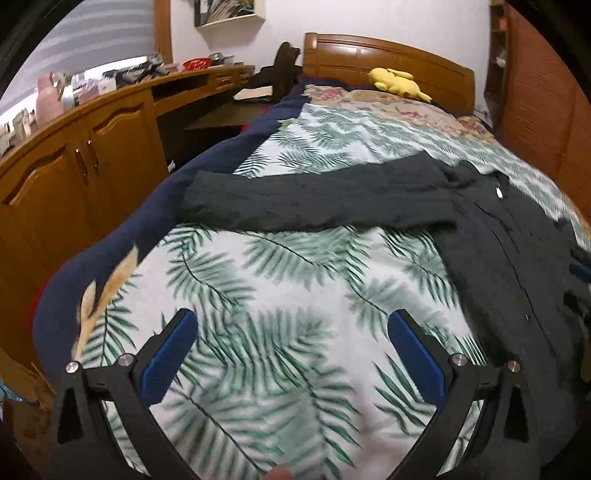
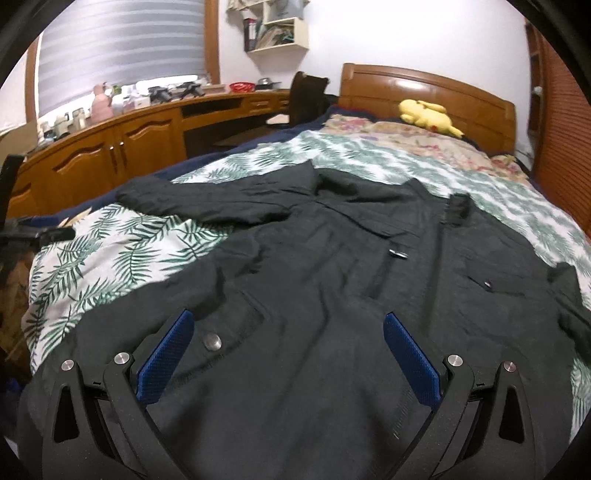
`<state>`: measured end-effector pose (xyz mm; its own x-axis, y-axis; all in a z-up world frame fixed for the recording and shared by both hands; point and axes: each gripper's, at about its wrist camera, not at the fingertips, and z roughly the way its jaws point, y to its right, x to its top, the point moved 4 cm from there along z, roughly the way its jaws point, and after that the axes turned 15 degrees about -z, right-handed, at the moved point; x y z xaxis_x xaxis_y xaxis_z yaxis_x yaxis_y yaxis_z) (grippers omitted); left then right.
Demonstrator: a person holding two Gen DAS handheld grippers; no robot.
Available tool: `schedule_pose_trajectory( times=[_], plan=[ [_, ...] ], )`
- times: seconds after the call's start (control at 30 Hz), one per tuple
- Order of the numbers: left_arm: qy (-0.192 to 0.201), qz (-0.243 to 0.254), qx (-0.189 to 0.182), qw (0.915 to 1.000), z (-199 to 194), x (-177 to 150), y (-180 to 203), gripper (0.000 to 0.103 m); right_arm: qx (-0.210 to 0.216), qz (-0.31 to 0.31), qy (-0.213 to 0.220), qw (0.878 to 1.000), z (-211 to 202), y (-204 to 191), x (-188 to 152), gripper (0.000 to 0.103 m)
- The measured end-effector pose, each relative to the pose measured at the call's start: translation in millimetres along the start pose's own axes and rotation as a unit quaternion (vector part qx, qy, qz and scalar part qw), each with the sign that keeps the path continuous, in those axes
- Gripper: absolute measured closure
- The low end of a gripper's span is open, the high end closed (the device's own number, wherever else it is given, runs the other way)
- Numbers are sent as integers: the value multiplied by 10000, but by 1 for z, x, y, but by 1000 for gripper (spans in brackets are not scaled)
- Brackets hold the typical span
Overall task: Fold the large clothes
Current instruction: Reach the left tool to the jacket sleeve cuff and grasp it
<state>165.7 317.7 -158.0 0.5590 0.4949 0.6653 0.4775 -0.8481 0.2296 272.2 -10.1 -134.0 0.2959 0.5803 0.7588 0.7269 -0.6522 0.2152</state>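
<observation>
dark coat [image 2: 332, 295] front fills right view only; both tools [image 1: 291, 332] [image 2: 288, 332] wide apart, empty.

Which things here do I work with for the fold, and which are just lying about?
Job:
dark jacket, spread flat
its outstretched sleeve
left gripper, open over the leaf-print bedspread
right gripper, open over the jacket

Lying about:
yellow plush toy
wooden cabinets
wall shelf
</observation>
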Motion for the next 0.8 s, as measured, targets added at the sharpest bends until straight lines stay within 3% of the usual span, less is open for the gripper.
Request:
schedule_pose_trajectory(
  times=[0.2,0.37,0.43,0.53,0.8],
  plan=[
    [56,-360,39,9993,28,44,-29,5,169,-226,-64,9996,34,-16,18,0],
    [74,-467,77,9989,55,69,-40,17,317,-240,-289,9988,58,-23,9,0],
    [40,-471,106,9988,68,77,-44,26,360,-246,-345,9985,62,-24,4,0],
    [-74,-761,62,9971,92,92,-56,31,366,-232,-388,9983,64,-24,1,0],
    [-113,-1197,349,9921,133,114,-83,32,412,-99,-408,9983,68,-21,-3,0]
  ],
)
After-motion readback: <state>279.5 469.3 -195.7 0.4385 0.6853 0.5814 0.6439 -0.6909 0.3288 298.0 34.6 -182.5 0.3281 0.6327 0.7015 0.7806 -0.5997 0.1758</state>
